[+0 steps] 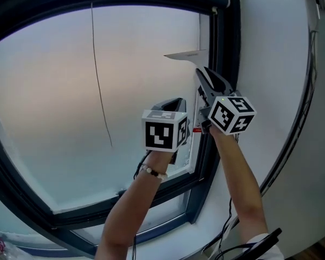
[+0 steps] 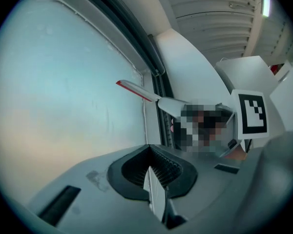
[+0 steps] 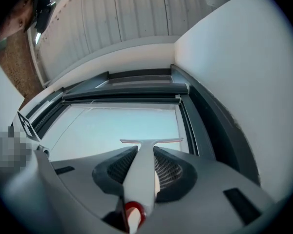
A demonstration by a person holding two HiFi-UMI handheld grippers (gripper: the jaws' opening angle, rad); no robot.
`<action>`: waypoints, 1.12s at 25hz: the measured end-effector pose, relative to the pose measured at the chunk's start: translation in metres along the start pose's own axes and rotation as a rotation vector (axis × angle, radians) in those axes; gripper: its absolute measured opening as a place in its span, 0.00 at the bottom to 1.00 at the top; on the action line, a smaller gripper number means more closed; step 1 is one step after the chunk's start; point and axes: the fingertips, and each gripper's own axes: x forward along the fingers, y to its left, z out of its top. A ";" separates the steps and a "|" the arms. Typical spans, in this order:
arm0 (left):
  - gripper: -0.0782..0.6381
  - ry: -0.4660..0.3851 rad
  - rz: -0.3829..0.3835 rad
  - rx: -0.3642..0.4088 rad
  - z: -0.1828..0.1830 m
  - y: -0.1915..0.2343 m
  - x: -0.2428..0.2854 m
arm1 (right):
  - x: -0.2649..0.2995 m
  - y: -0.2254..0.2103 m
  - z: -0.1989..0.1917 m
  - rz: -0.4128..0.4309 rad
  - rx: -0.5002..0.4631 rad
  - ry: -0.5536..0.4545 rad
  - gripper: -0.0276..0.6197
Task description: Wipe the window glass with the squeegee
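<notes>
The white squeegee (image 1: 187,53) has its blade against the window glass (image 1: 70,91) near the pane's upper right corner. My right gripper (image 1: 205,83) is shut on its handle, just below the blade. In the right gripper view the handle (image 3: 142,174) runs out between the jaws to the blade (image 3: 151,141), with a red end near the camera. My left gripper (image 1: 176,103) hangs lower left of the right one, close to the glass. Its jaws are shut on a thin white flat piece (image 2: 155,194). The left gripper view shows the squeegee (image 2: 136,89) up ahead.
A dark window frame (image 1: 223,64) borders the pane on the right and along the bottom (image 1: 124,207). A thin cord (image 1: 100,80) hangs across the glass. White wall (image 1: 276,64) with a black cable (image 1: 303,107) lies to the right. A rolled blind (image 3: 127,89) sits at the top.
</notes>
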 end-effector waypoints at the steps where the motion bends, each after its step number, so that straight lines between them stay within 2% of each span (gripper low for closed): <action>1: 0.11 -0.015 0.001 0.004 0.013 0.000 0.001 | 0.007 -0.002 0.007 -0.003 -0.002 -0.006 0.18; 7: 0.11 -0.066 0.015 0.024 0.058 0.008 -0.001 | 0.051 -0.018 0.058 0.012 0.055 -0.050 0.18; 12: 0.11 -0.074 0.026 0.010 0.064 0.015 -0.003 | 0.083 -0.027 0.079 0.003 0.081 -0.051 0.18; 16: 0.11 -0.056 0.023 0.008 0.055 0.017 -0.004 | 0.091 -0.029 0.087 -0.028 0.092 -0.058 0.18; 21: 0.11 -0.038 0.023 -0.010 0.037 0.018 -0.009 | 0.087 -0.025 0.078 -0.025 0.120 -0.044 0.18; 28: 0.11 -0.009 -0.001 -0.028 0.002 0.004 -0.023 | 0.055 -0.017 0.032 -0.016 0.133 -0.006 0.18</action>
